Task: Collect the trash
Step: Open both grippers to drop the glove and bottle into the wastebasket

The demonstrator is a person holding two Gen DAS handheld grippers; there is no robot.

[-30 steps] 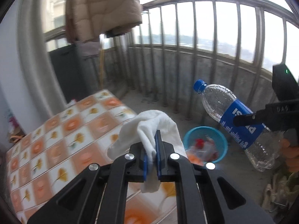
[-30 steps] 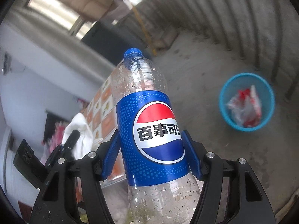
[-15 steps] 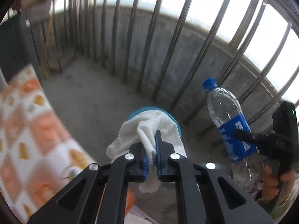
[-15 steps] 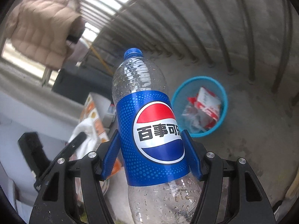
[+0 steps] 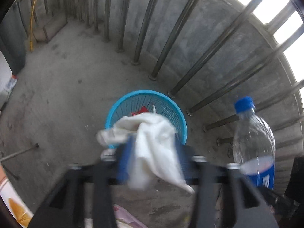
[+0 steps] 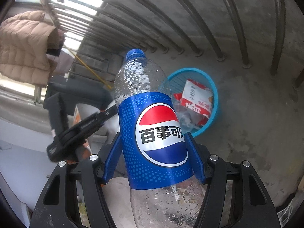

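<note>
Here the left gripper [image 5: 152, 157] is showing its blue fingers [image 5: 123, 161] spread well apart, with a crumpled white cloth [image 5: 152, 144] hanging between them; motion blur is making it impossible to tell whether either finger is pressing the cloth. The cloth is draping downward, its loose corner trailing toward the lower right, and it is sitting in front of the near rim of the blue basket [image 5: 176, 112] standing on the concrete floor [image 5: 57, 98] just beside the railing bars [image 5: 171, 38].

The right gripper [image 6: 153, 152] is clamping a plastic bottle [image 6: 152, 133] at its blue label, one blue finger [image 6: 112, 159] pressing each side, the jaws opened about as wide as the bottle's body. The bottle's long axis is running along the fingers, with the blue cap [image 6: 135, 53] pointing away from the gripper and leaning slightly left, toward the railing. In the right wrist view the basket [image 6: 213, 89] is lying beyond and to the right of the bottle, holding a red and white wrapper [image 6: 197, 98] and clear plastic. In the left wrist view the bottle [image 5: 254, 140] is standing upright at the right, near the basket. A beige padded jacket [image 6: 24, 47] is hanging at the upper left.
</note>
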